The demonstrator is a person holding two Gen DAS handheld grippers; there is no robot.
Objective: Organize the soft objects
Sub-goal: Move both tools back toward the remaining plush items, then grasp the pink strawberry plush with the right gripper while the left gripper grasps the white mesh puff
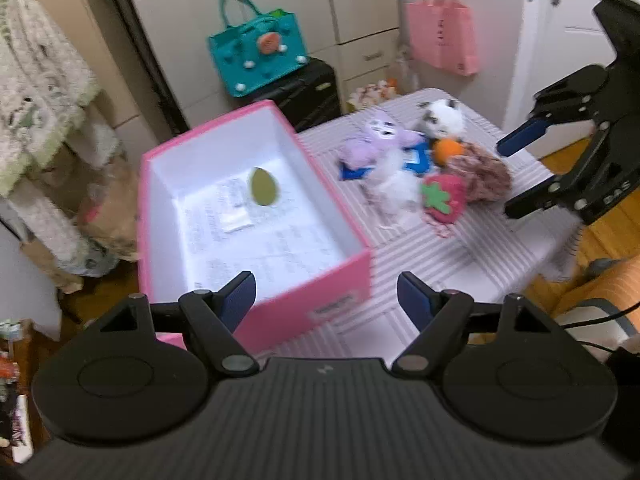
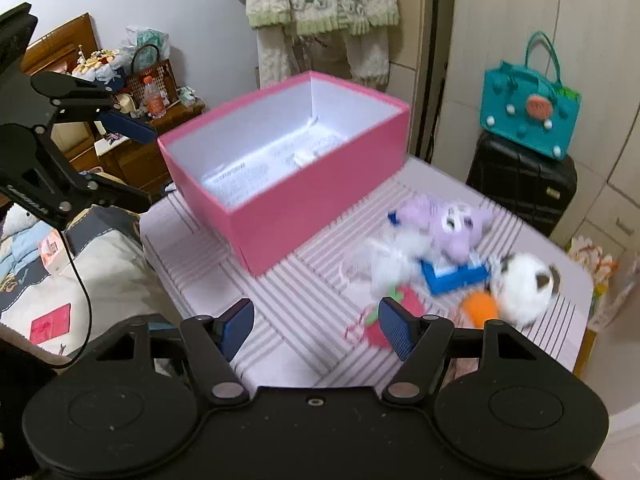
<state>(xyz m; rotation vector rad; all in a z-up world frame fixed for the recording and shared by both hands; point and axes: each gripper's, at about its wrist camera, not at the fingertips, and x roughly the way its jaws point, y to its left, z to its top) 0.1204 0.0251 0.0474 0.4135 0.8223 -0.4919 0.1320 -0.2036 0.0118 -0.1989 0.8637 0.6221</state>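
Observation:
An open pink box [image 1: 320, 292] [image 2: 320, 200] with a white inside stands on the striped table [image 1: 440, 264]; only papers lie in it. Right of it is a heap of soft toys: a purple plush [image 1: 380, 136] [image 2: 452, 224], a white plush with dark patches [image 1: 442, 118] [image 2: 520, 280], an orange ball [image 1: 448, 150] [image 2: 480, 308], a strawberry plush [image 1: 442, 196] [image 2: 408, 296], white fluff [image 1: 394, 184] and a blue piece [image 2: 452, 276]. My left gripper [image 1: 326, 296] [image 2: 136, 164] is open over the box's near corner. My right gripper [image 2: 316, 320] [image 1: 516, 172] is open beside the heap, holding nothing.
A teal handbag [image 1: 260, 48] [image 2: 532, 108] sits on a black suitcase [image 1: 308, 92] behind the table. A pink bag [image 1: 440, 36] hangs by the door. A fuzzy garment [image 2: 320, 0] hangs on the wall behind the box. A bed [image 2: 100, 272] lies off the table's left edge.

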